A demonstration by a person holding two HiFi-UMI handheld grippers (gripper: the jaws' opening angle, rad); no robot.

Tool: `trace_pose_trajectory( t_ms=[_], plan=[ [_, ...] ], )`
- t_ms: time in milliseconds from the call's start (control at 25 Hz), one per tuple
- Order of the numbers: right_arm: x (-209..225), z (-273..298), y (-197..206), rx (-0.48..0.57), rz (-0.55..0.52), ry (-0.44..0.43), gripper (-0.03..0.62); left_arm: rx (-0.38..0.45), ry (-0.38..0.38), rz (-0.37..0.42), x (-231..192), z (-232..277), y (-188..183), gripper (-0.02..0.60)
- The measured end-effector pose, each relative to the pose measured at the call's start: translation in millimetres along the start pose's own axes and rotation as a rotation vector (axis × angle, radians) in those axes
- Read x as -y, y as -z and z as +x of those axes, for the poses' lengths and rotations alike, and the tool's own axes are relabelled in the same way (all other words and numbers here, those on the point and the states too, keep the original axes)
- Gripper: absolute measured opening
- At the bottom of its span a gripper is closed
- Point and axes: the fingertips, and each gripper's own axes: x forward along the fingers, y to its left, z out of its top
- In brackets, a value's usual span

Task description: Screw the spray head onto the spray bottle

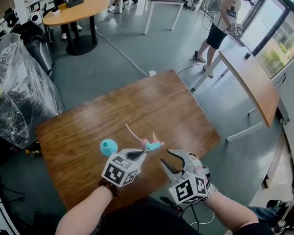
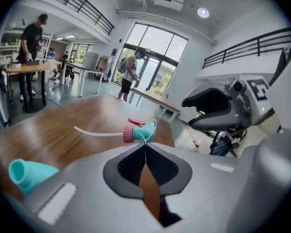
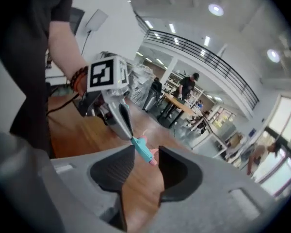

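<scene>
**Spray head pinched at left gripper's tips**

The single spray head (image 1: 152, 144), tube trailing, is clamped by the down-tilted left gripper (image 1: 143, 151). One teal bottle (image 1: 108, 147) sits just to its left. The right gripper (image 1: 165, 157), alongside, is spread and empty.

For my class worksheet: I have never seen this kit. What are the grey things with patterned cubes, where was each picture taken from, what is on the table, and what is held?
No robot here: a person holds a two-jawed grasping tool, patterned cube included, in each hand. One picture comes from a camera on the person's head, looking down; the other two from cameras riding on each tool. The left tool is shut on the spray head. The right tool is open and empty. The teal bottle sits on the wooden table.
</scene>
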Motion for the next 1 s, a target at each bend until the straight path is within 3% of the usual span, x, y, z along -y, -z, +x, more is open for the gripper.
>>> trace_pose_trajectory(
  t_ms=[240,480,640,880,1000],
  plan=[
    [-19,9,-33,-0.048,-0.534,-0.001,0.218,0.056,0.156,-0.142,20,-36,-20,0.021],
    [-30,27,-47,-0.092,-0.813,-0.037,0.238,0.078,0.255,-0.182,35,-59,-24,0.021],
    [-39,36,-48,-0.126,-0.91,-0.066,0.238,0.084,0.308,-0.189,44,-70,-24,0.021],
    [-46,45,-59,-0.124,-0.923,-0.064,0.235,0.08,0.352,-0.172,50,-84,-22,0.023],
    [-48,45,-62,-0.118,-0.939,-0.053,0.198,0.081,0.362,-0.17,51,-87,-21,0.023]
  ],
)
